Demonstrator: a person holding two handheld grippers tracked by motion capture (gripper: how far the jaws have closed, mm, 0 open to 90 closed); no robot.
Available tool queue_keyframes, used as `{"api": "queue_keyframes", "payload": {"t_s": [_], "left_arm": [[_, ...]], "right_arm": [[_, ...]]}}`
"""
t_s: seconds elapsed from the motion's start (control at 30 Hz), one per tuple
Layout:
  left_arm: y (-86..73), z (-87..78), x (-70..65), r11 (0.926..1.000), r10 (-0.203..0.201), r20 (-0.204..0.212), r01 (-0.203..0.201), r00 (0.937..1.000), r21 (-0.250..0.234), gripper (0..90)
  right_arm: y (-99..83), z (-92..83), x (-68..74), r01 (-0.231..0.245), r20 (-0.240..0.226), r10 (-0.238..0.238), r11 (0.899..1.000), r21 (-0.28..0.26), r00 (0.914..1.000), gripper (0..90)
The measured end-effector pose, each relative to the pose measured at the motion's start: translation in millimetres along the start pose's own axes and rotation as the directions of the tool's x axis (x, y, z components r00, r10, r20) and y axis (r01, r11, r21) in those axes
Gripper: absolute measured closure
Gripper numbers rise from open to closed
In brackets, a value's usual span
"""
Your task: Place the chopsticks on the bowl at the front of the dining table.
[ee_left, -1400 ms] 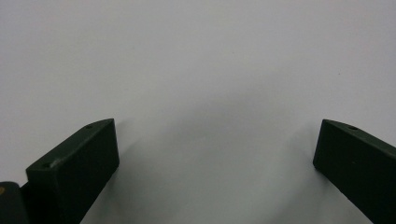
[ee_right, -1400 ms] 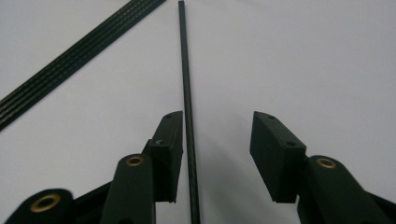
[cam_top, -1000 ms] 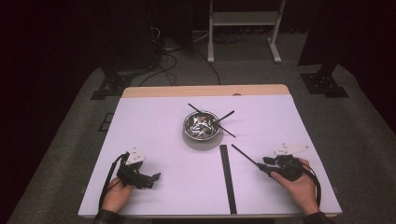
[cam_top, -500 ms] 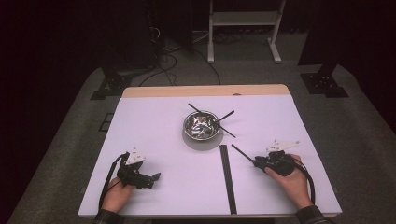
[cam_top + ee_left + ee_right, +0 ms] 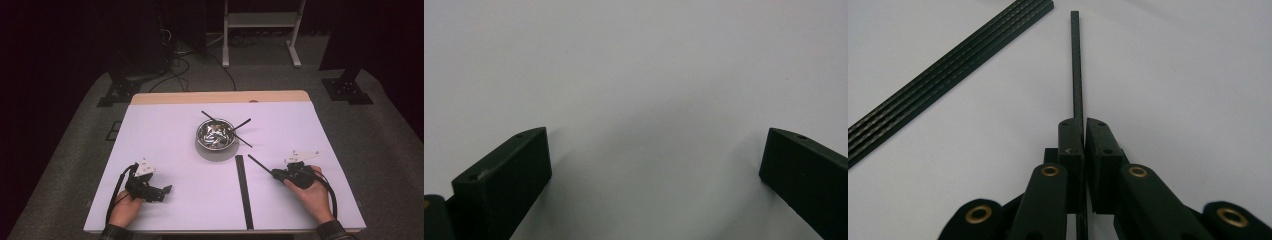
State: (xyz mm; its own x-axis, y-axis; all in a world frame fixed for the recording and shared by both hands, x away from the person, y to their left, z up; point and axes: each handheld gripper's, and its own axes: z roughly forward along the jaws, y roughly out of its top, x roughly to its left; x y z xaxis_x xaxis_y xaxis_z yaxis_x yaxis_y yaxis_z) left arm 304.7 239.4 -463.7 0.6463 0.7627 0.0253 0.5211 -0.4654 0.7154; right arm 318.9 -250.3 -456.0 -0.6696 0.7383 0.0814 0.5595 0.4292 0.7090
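Right gripper view, thin black stick (image 5: 1076,65) clamped between jaws

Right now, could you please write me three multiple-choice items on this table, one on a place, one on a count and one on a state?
1. Where does the metal bowl stand on the table?
A. Mid-table, toward the far edge
B. At the near left corner
C. Under the left tongs

2. How many black sticks rest on the bowl's rim?
A. None
B. Two
C. Five

3. How do the right tongs stand?
A. Wide open over bare table
B. Shut on a thin black stick
C. Shut on the bowl's rim

Answers:
1. A, the high view shows the bowl centred, beyond both hands.
2. B, two sticks cross over the bowl.
3. B, the right gripper view shows the jaws, which have just been closing, pressed on the thin black stick, beside the stick bundle; the left tongs stand open.
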Motion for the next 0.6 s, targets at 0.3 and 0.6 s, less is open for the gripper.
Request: {"api": "queue_keyframes", "payload": {"t_s": [0.3, 0.6], "left_arm": [[0.0, 0.0, 0.0, 1.0, 0.0, 0.0, 0.0, 1.0, 0.0, 0.0], [0.0, 0.0, 0.0, 1.0, 0.0, 0.0, 0.0, 1.0, 0.0, 0.0]], "right_arm": [[0.3, -0.8, 1.6, 0.01, 0.007, -0.01, 1.0, 0.004, 0.9999, 86.0], [0.5, -4.7, 0.2, -0.004, -0.007, 0.004, 1.0, -0.005, 1.0, 86.0]]}}
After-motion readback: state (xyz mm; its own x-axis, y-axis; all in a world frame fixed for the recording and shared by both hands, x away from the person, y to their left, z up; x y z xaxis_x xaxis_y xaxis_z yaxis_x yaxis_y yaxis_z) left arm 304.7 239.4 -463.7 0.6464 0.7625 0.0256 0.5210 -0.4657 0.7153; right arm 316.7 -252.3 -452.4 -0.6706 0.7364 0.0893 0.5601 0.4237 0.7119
